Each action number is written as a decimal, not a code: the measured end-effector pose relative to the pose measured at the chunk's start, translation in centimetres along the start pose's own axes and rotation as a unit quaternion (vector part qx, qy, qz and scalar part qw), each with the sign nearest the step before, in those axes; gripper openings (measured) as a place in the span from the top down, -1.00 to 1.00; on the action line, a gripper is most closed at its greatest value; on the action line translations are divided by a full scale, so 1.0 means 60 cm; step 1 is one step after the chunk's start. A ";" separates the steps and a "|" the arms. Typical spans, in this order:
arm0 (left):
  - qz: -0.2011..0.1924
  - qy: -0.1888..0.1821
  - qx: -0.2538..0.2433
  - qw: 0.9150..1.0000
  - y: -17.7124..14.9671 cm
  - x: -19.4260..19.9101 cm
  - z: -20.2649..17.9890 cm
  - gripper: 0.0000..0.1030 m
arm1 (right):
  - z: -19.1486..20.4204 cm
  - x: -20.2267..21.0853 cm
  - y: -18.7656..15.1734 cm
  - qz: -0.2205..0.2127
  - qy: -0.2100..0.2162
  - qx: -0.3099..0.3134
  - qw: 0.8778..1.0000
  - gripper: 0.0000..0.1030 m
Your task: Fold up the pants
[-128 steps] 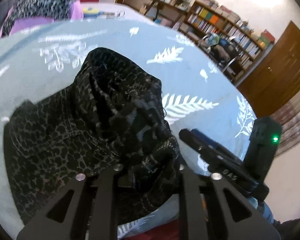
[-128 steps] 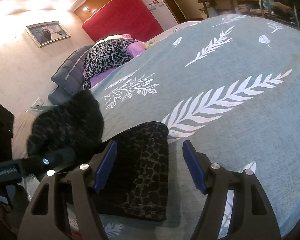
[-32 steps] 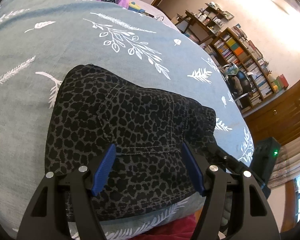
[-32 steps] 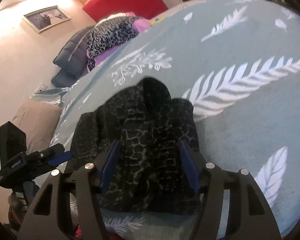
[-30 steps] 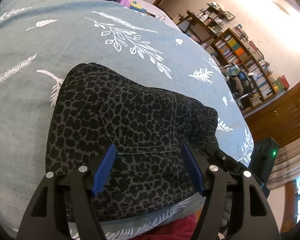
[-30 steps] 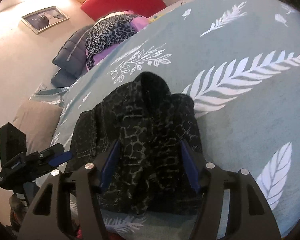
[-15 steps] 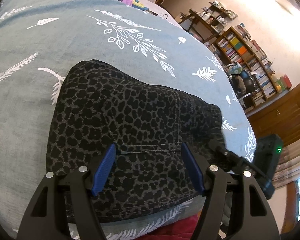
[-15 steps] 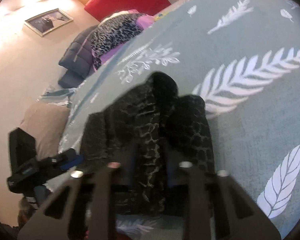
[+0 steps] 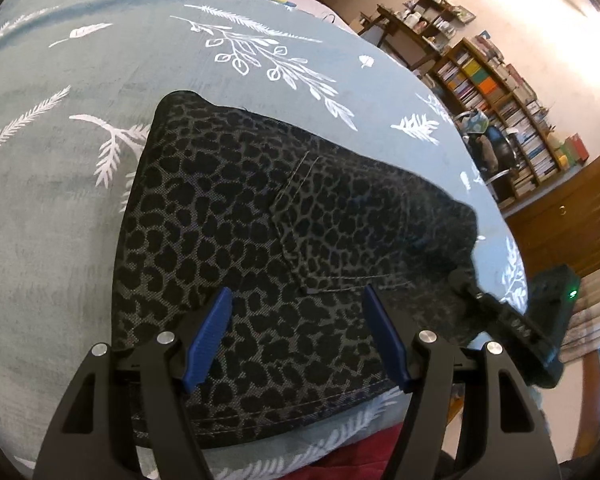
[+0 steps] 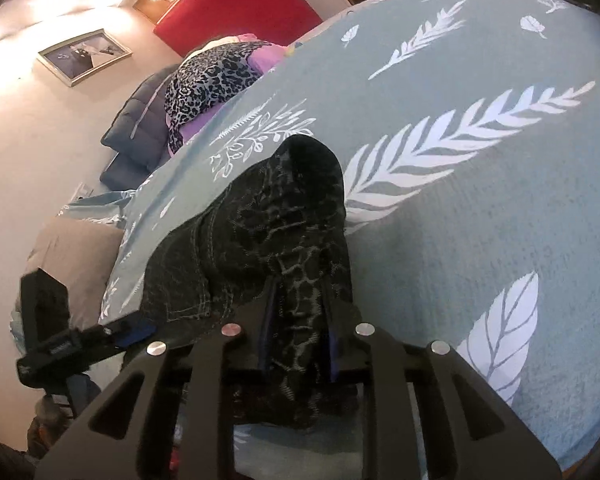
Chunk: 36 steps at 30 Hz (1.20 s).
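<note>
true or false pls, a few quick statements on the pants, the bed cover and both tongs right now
1. The pants lie on a teal bed cover with white leaf prints. True.
2. The right tongs stand wide open over bare cover. False: they pinch a fold of the pants.
3. The left tongs are open above the pants. True.
4. The pants are plain blue denim. False: dark leopard print.
</note>
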State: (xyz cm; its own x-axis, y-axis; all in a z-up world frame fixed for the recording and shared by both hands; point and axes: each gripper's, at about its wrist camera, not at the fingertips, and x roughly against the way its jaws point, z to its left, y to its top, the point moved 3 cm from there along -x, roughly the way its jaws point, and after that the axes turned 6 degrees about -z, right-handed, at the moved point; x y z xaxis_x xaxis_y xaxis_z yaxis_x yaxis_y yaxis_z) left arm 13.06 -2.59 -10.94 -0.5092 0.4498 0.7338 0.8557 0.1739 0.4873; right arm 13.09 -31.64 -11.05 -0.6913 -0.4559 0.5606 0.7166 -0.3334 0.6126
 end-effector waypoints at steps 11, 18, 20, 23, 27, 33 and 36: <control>-0.017 0.003 -0.025 1.000 -0.005 0.029 -0.028 -0.31 | 0.076 0.040 0.056 -0.075 -0.037 0.098 0.992 0.32; -0.067 0.027 -0.006 0.997 0.074 0.020 -0.022 -0.31 | 0.118 -0.033 0.069 -0.058 -0.030 0.132 0.989 0.32; -0.068 0.034 -0.004 0.997 0.096 0.004 -0.016 -0.31 | 0.103 -0.054 0.071 -0.050 -0.046 0.123 0.990 0.32; -0.065 0.049 -0.001 0.997 0.113 -0.022 -0.003 -0.31 | 0.078 -0.071 0.069 -0.042 -0.057 0.106 0.992 0.32; -0.057 0.054 0.007 0.997 0.116 -0.056 0.018 -0.31 | 0.043 -0.095 0.058 -0.033 -0.055 0.088 0.994 0.32; -0.079 0.059 -0.053 0.994 0.095 -0.077 0.008 -0.51 | 0.012 -0.116 0.044 -0.050 -0.034 0.090 0.994 0.31; -0.085 0.067 -0.076 0.991 0.087 -0.084 0.002 -0.56 | 0.014 -0.115 0.042 -0.052 -0.038 0.095 0.993 0.31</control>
State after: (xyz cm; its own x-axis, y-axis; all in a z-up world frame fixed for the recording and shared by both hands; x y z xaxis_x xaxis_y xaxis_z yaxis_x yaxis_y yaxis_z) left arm 20.13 -3.83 -12.16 -0.6610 0.3023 0.6868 0.7382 0.0983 0.6673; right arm 19.59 -28.62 -12.93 -0.7713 -0.3612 0.5240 0.6150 -0.2112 0.7597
